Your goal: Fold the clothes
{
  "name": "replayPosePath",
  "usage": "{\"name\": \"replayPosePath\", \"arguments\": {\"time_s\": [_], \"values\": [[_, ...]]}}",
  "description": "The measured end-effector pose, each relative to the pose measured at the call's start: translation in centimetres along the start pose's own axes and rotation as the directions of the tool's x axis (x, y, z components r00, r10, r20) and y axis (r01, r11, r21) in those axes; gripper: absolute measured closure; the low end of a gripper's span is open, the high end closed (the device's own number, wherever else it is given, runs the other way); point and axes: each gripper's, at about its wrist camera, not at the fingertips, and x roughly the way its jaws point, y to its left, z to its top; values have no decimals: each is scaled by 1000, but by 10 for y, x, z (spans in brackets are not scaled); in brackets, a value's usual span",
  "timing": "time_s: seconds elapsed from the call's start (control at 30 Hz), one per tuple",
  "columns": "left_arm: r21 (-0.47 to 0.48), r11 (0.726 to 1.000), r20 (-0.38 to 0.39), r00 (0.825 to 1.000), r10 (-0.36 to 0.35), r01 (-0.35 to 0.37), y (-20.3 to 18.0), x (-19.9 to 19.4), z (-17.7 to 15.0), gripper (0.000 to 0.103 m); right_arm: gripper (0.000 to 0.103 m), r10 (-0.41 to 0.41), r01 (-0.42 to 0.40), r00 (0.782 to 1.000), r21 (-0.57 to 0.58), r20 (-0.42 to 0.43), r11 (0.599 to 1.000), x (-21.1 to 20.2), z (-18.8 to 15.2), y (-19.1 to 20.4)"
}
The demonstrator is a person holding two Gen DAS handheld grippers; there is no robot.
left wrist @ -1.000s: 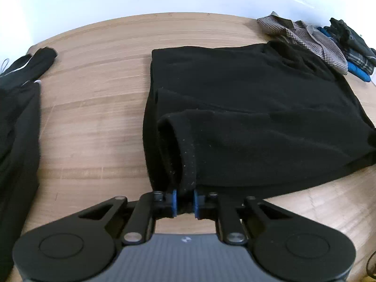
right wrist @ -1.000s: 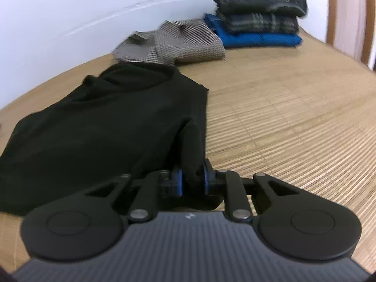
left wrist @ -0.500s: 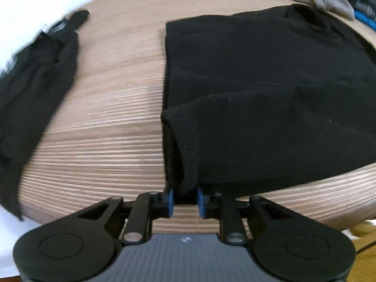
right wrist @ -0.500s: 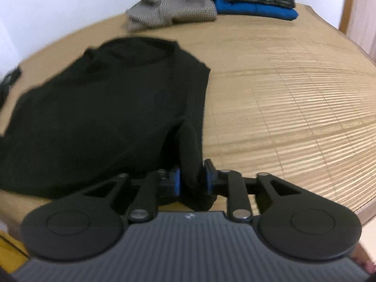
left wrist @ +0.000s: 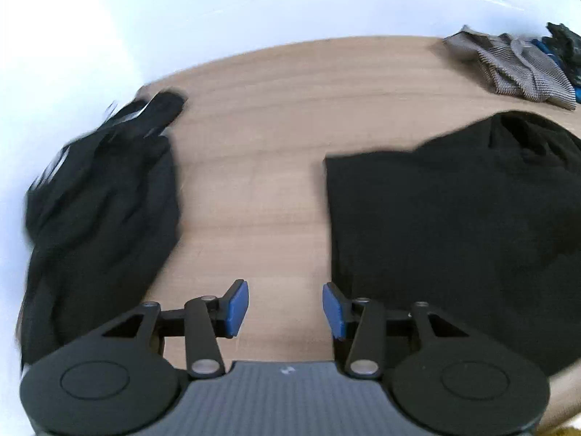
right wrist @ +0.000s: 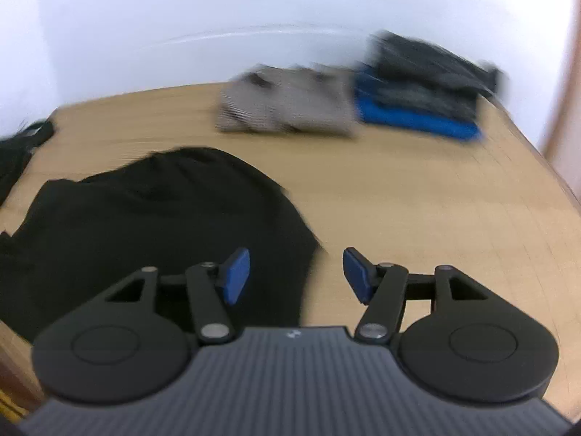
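Observation:
A black sweater (left wrist: 454, 218) lies folded flat on the wooden table (left wrist: 261, 167). My left gripper (left wrist: 285, 307) hangs above bare wood just left of the sweater's left edge; its jaws are opening and hold nothing. In the right wrist view the same black sweater (right wrist: 156, 225) fills the lower left. My right gripper (right wrist: 296, 274) hovers over the sweater's right edge, jaws opening, nothing between the blue pads.
A crumpled black garment (left wrist: 101, 210) lies at the table's left side. A checked garment (right wrist: 287, 109) and a stack of folded clothes on a blue item (right wrist: 421, 101) sit at the far right, near the white wall. Bare wood (right wrist: 435, 210) stretches right of the sweater.
Both grippers let go of the sweater's near edge, opened and rose. The left view swung left onto bare wood; the right view lifted and rolled.

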Motion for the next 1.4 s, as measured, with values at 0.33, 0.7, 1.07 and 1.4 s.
{"name": "replayPosePath", "arguments": {"time_s": [0.33, 0.7, 1.07, 1.4], "values": [[184, 973, -33, 991, -132, 136, -19, 112, 81, 49, 45, 366, -412, 911, -422, -188, 807, 200, 130, 183], [132, 979, -38, 988, -152, 156, -15, 138, 82, 40, 49, 395, -585, 806, -495, -441, 643, 281, 127, 252], [23, 991, -55, 990, -127, 129, -15, 141, 83, 36, 100, 284, -284, 955, -519, -82, 806, 234, 151, 228], [15, 994, -61, 992, -107, 108, -20, 129, 81, 36, 77, 304, -340, 940, -364, -153, 867, 242, 200, 187]]}}
